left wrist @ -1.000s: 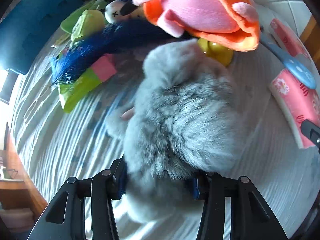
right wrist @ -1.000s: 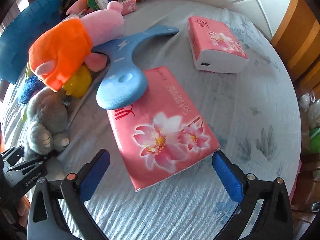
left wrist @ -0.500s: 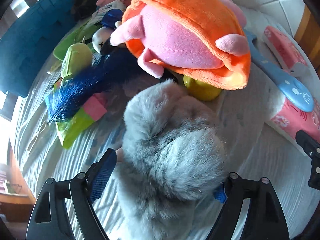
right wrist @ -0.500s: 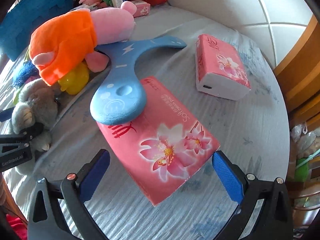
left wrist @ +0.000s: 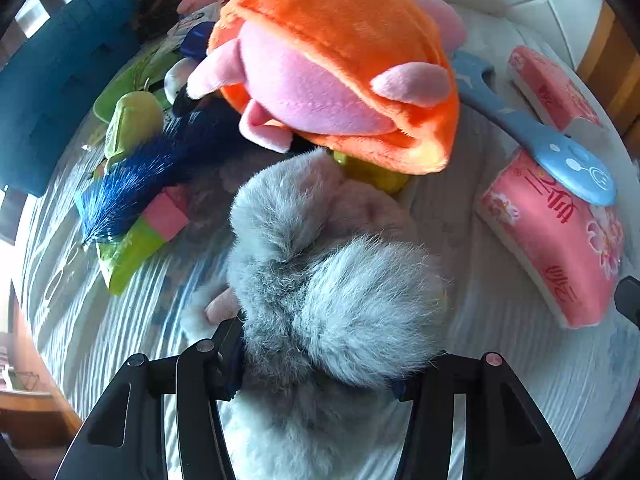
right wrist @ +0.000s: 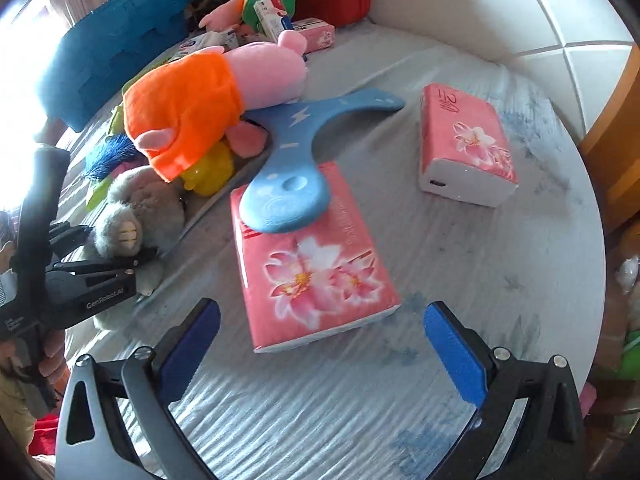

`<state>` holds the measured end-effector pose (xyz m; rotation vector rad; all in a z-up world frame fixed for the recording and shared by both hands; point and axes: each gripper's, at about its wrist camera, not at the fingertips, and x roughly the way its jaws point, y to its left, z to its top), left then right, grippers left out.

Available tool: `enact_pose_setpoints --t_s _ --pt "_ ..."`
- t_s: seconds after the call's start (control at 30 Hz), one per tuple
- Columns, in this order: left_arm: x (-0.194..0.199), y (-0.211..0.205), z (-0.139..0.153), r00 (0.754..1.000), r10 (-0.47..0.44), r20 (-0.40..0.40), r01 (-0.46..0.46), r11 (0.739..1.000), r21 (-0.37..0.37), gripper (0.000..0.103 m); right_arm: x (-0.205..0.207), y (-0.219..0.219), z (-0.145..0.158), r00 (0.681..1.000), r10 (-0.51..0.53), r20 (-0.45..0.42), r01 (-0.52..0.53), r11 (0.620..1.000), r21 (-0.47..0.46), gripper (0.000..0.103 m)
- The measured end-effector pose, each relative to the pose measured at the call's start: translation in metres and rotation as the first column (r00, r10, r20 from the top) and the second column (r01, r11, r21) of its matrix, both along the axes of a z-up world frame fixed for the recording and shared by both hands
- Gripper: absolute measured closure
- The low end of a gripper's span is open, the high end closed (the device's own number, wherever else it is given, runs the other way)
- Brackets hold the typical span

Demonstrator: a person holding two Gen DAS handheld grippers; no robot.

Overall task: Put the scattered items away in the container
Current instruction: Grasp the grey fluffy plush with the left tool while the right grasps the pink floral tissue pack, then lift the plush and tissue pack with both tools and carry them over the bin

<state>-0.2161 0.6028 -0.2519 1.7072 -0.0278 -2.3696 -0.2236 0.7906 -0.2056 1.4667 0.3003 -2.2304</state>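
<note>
Left gripper: clamped on the grey plush toy; both black fingers press into the fur from either side, and the blue pads are almost buried in it.
Left gripper pose: in the right wrist view it lies low and nearly level over the bed, pointing toward the grey plush toy; a hand wraps its handle at the left edge.
Grey plush toy: lies on the bed with its fluffy body filling the space between the left fingers; a small pink paw shows beside the left finger.
Right gripper: jaws wide apart, holding nothing; the blue pads stand on either side of the near end of the large pink tissue pack without touching it.
Right gripper pose: tilted down toward the bed, looking along the tissue pack.
Pink pig plush in orange dress: just beyond the grey plush toy, partly overhanging it.
Yellow toy: under the pig, just beside the grey plush toy.
Blue boomerang-shaped toy: to the right of the grey plush toy, one end resting on the large tissue pack.
Small pink tissue pack: well apart from the grey plush toy, on the far right of the bed.
Blue bristly toy: left of the grey plush toy, on a green and pink packet.
Blue basket: beyond the pig, well apart from the grey plush toy.
</note>
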Motion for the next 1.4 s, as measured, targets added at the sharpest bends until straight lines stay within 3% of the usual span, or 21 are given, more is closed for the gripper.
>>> enact_pose_setpoints --t_s 0.17,0.3,0.4,0.47,0.67,0.73,1.03,1.2,1.4 --pt "-0.007 0.015 -0.004 1.000 -0.005 0.000 0.005 1.000 -0.017 0.051 -0.004 -0.020 -0.012 0.995 0.096 -0.025 -0.094 0.994 0.059 0.000" --pt "-0.012 0.020 -0.007 1.000 -0.001 -0.003 0.001 1.000 -0.026 0.044 -0.009 -0.034 -0.028 0.988 0.148 -0.052 -0.142 0.984 0.105 0.000" --pt "-0.017 0.021 -0.010 1.000 0.011 -0.012 -0.012 1.000 -0.021 0.045 -0.017 -0.036 -0.036 0.989 0.142 -0.044 -0.138 0.988 0.075 0.000" --pt "-0.018 0.022 -0.010 1.000 0.018 -0.021 -0.019 0.999 -0.028 0.054 -0.022 -0.034 -0.042 0.992 0.127 -0.021 -0.125 0.991 0.050 0.000" --pt "-0.012 0.026 -0.002 0.999 0.020 -0.050 -0.021 1.000 -0.023 0.060 -0.024 -0.025 -0.054 0.997 0.067 0.028 -0.067 0.998 -0.004 0.002" --pt "-0.008 0.029 0.004 0.998 0.017 -0.062 -0.018 1.000 -0.015 0.060 -0.018 -0.023 -0.048 0.999 0.046 0.008 -0.046 0.999 -0.013 0.015" --pt "0.019 0.038 0.042 0.990 0.004 -0.140 -0.007 1.000 -0.017 0.061 0.030 -0.023 -0.012 1.000 0.017 0.000 -0.017 0.997 -0.080 0.018" --pt "0.079 -0.006 0.070 0.980 0.008 -0.199 -0.013 1.000 -0.022 0.061 0.054 -0.032 0.020 0.998 0.011 -0.059 -0.016 0.995 -0.095 0.018" --pt "0.106 -0.033 0.114 0.957 0.013 -0.289 -0.019 1.000 -0.017 0.061 0.082 -0.049 0.064 0.988 0.000 -0.155 -0.020 0.992 -0.123 0.018"
